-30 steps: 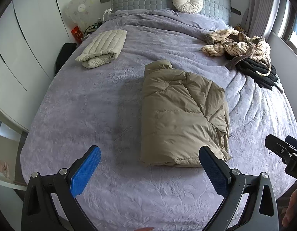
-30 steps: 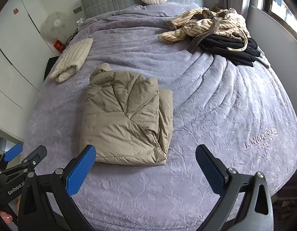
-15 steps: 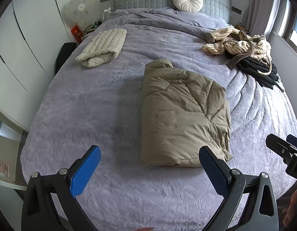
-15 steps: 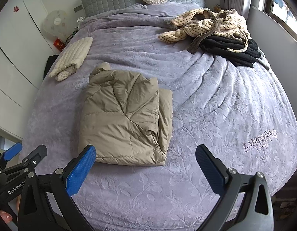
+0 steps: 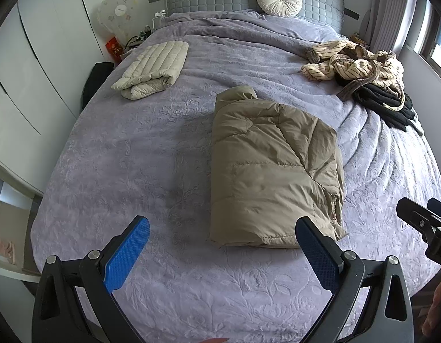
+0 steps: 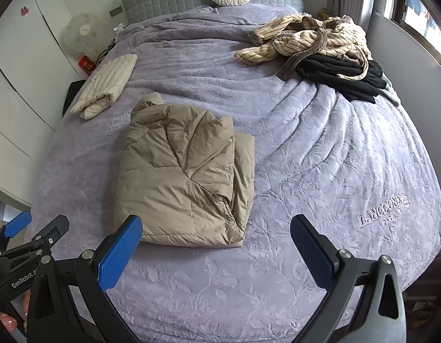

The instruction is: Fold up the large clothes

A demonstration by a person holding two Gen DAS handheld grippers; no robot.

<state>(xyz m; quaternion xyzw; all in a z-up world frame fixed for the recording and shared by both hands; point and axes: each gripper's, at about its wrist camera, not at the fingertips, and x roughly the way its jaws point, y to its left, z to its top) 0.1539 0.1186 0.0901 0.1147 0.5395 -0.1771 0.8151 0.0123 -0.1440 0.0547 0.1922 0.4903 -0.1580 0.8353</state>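
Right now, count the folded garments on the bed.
2: the tan puffer jacket mid-bed, and the cream quilted one near the bed's left edge. The unfolded heap may hide more.

Puffy matt quilted jacket (image 5: 273, 171), plush embossed bedspread (image 5: 134, 148)

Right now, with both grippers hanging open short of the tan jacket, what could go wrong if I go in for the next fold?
1. The folded tan puffer jacket is bulky and slick-looking; a pinch by the right gripper on its loose layered edge may catch only the top layer, and the fold could spring open.
2. The left gripper could snag the plush purple bedspread along with the jacket.
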